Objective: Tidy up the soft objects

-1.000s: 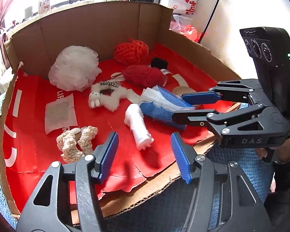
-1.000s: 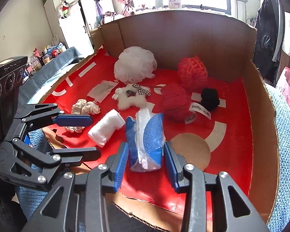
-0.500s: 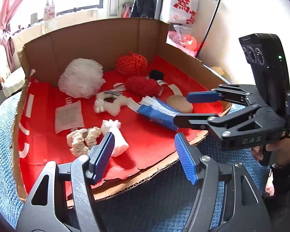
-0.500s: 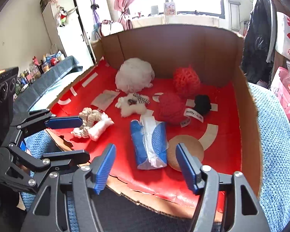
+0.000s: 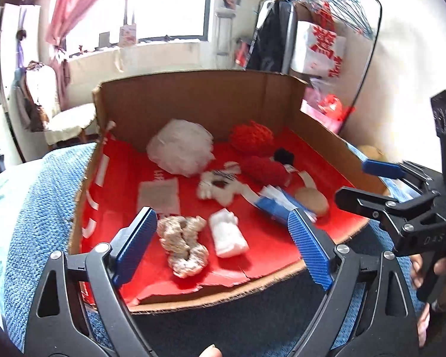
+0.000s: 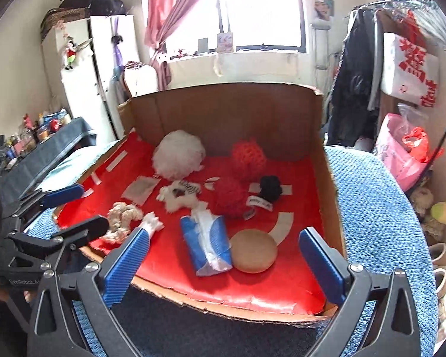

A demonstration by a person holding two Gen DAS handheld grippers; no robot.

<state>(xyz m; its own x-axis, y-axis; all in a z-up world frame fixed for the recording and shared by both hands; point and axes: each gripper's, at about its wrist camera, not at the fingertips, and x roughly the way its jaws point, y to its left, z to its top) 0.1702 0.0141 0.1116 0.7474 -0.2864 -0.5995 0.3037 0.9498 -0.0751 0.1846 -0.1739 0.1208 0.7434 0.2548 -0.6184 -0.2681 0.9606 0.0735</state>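
Fluffy white pouf [image 6: 178, 153] at twelve o'clock, crinkly blue tissue pack [image 6: 206, 245] central; left gripper [image 5: 223, 251] and right gripper [image 6: 223, 264] fingers opening wide, empty.

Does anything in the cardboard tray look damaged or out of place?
Yes. The cardboard tray is damaged: its red lining is torn and ragged along the near edge, with bare cardboard showing. The blue tissue pack has white tissue pulled out of its opening. The other soft things simply lie loose on the lining.
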